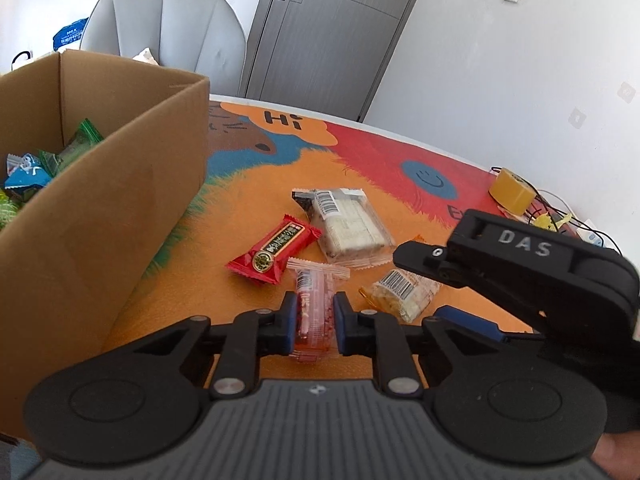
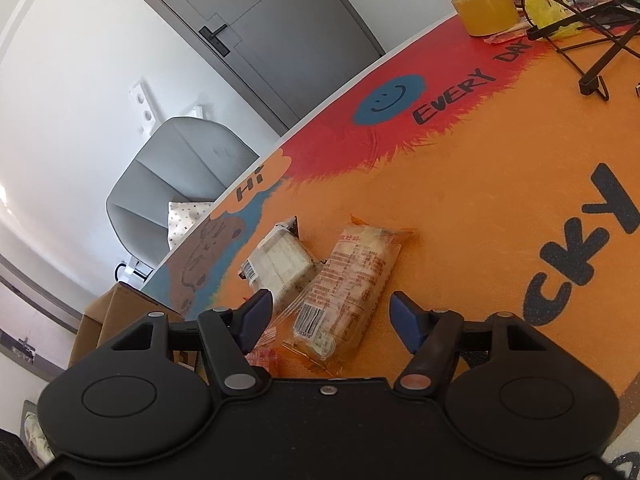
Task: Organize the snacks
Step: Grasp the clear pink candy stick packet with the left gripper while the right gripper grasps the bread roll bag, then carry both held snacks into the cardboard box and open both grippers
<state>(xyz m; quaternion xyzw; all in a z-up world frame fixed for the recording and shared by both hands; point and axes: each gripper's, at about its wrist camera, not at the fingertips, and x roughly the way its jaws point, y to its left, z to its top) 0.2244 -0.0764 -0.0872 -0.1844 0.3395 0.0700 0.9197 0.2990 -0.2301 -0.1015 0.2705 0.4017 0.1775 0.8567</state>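
My left gripper (image 1: 315, 312) is shut on a clear packet of pink-red snack (image 1: 316, 290) that lies on the orange table mat (image 1: 248, 312). Beside it lie a red packet (image 1: 276, 250), a clear packet of white wafers (image 1: 348, 224) and an orange-trimmed cracker packet (image 1: 404, 292). My right gripper (image 2: 332, 312) stands open over the cracker packet (image 2: 352, 280), which lies between the blue pads (image 2: 406, 318) without being pressed. The wafer packet (image 2: 280, 264) lies just left of it. In the left wrist view the right gripper (image 1: 420, 285) reaches in from the right.
An open cardboard box (image 1: 100, 208) holding several wrapped snacks stands at the left. A roll of yellow tape (image 2: 486, 10), black cables and a stand (image 2: 592, 40) crowd the table's far right. A grey chair (image 2: 176, 184) and a door stand behind the table.
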